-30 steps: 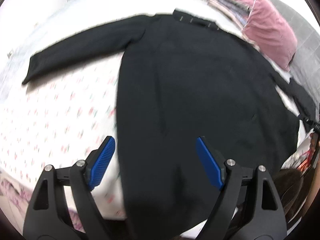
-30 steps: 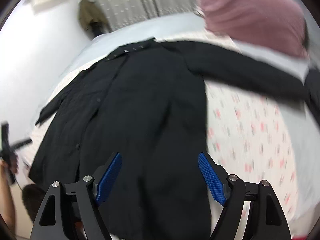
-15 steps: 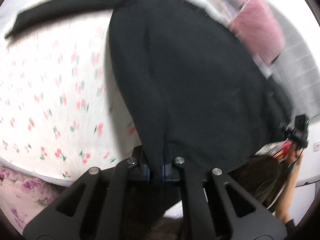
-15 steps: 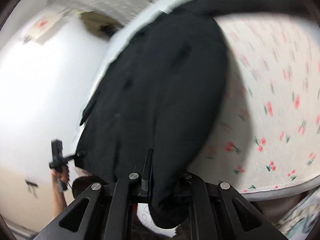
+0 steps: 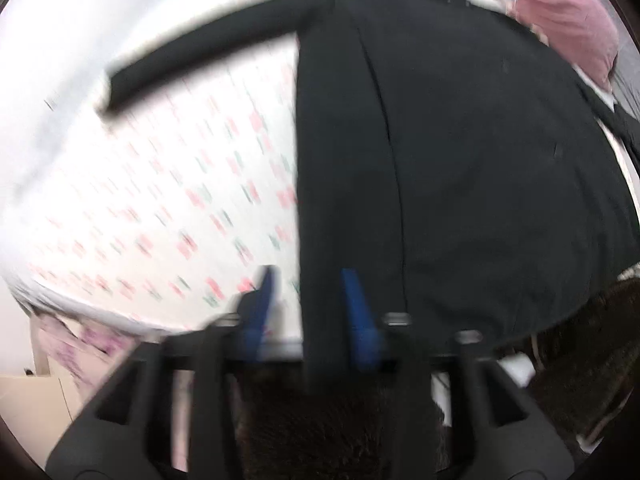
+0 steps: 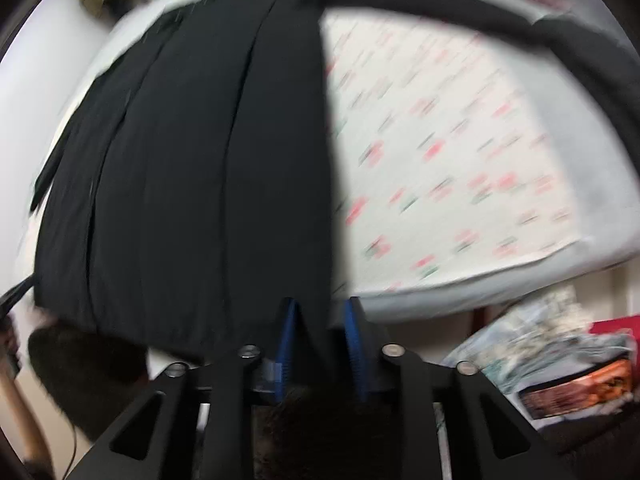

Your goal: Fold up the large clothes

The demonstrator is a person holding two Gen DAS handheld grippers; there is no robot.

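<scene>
The black coat [image 5: 460,160] is being seen laid flat on the bed [image 5: 180,200], over a white sheet printed with small red cherries; its lower hem is hanging over the near edge of the mattress. One sleeve is stretched out across the sheet in each view. A pink pillow [image 5: 568,8] is lying beyond the collar end.

Left tool [image 5: 308,304]: half a second ago its blue pads were clamped tight on the hem's left corner; now the jaws have just been opening, and the coat's edge is passing between the parted pads, close to the right one. Grip is judged released, though blur is hindering a sure reading of contact.

Right tool [image 6: 318,332]: likewise pinched shut on the hem's right corner half a second ago; its jaws have just been opening to a narrow gap. A fold of the black cloth is still lying between the pads [image 6: 354,336]; whether it is being pressed cannot be told.

Since a second ago, both tools are being brought lower over the hem.
</scene>
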